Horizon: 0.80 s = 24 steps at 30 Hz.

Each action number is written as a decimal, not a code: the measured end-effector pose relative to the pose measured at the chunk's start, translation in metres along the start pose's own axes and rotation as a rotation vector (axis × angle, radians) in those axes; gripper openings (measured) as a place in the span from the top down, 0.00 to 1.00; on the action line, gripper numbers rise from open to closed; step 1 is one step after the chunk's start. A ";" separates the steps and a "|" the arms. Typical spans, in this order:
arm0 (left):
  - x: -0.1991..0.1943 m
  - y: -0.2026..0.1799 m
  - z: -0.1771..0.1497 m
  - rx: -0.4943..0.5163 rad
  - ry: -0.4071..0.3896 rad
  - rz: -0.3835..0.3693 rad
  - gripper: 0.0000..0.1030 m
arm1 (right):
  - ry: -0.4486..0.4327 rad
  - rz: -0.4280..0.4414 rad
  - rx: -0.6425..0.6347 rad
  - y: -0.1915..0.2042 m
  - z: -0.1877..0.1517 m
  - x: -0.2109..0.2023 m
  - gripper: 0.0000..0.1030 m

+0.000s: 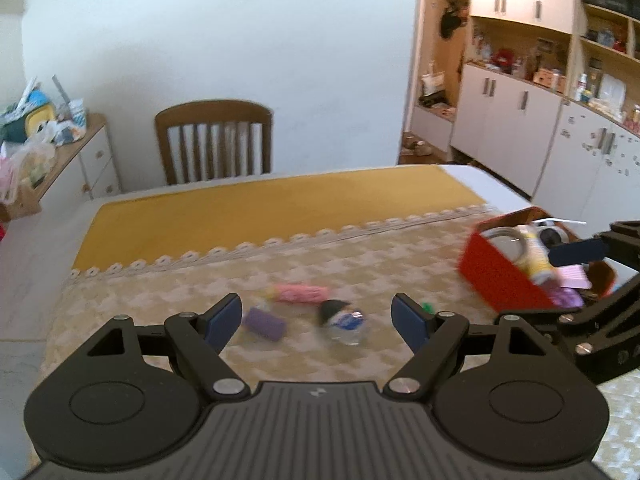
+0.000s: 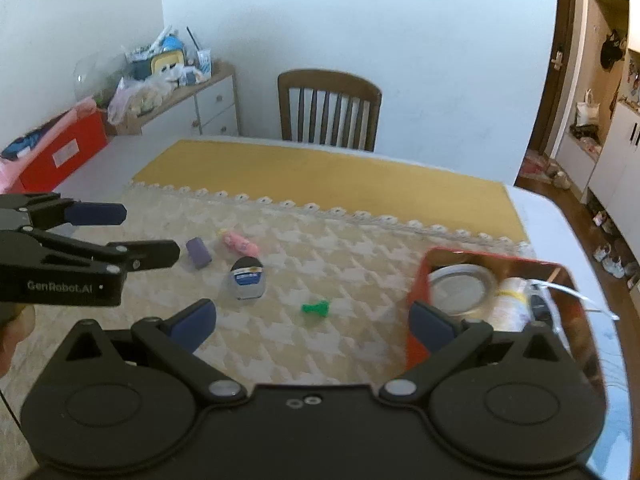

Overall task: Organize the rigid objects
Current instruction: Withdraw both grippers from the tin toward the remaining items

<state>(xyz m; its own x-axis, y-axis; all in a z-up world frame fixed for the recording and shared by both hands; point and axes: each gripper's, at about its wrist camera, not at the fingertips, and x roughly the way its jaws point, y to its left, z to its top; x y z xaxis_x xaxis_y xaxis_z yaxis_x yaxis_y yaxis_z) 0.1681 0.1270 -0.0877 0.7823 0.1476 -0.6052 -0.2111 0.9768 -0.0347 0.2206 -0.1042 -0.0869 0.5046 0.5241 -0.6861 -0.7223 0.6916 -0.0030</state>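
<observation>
On the patterned tablecloth lie a purple block [image 1: 265,323] [image 2: 198,252], a pink tube-shaped item [image 1: 301,293] [image 2: 240,242], a clear container with a dark cap and blue label [image 1: 342,320] [image 2: 248,277] and a small green piece [image 2: 316,308] [image 1: 428,306]. A red box [image 1: 502,276] [image 2: 418,312] at the right holds a metal lid, a bottle and other items. My left gripper [image 1: 318,320] is open and empty above the loose items; it also shows in the right wrist view [image 2: 148,232]. My right gripper [image 2: 314,322] is open and empty beside the box; one of its fingers [image 1: 576,251] shows over the box in the left wrist view.
A wooden chair [image 1: 214,140] [image 2: 330,108] stands at the table's far side. A yellow cloth [image 1: 260,208] covers the far half. A cluttered white dresser [image 2: 200,108] is at the left wall, cabinets [image 1: 520,112] at the right.
</observation>
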 end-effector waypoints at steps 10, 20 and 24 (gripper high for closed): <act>0.059 0.037 -0.014 -0.021 0.064 0.016 0.20 | 0.079 -0.034 0.009 0.004 -0.002 0.054 0.08; 0.095 0.038 -0.022 0.013 0.085 0.007 0.21 | 0.135 -0.056 0.018 0.000 -0.006 0.094 0.28; 0.105 0.039 -0.023 0.015 0.087 0.008 0.21 | 0.146 -0.046 0.010 0.001 -0.005 0.102 0.36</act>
<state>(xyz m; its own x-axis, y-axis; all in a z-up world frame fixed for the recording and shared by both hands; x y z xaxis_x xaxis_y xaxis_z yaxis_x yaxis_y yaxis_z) 0.2287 0.1767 -0.1705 0.7269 0.1417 -0.6720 -0.2075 0.9781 -0.0183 0.2695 -0.0523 -0.1605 0.4623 0.4142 -0.7840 -0.6947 0.7187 -0.0299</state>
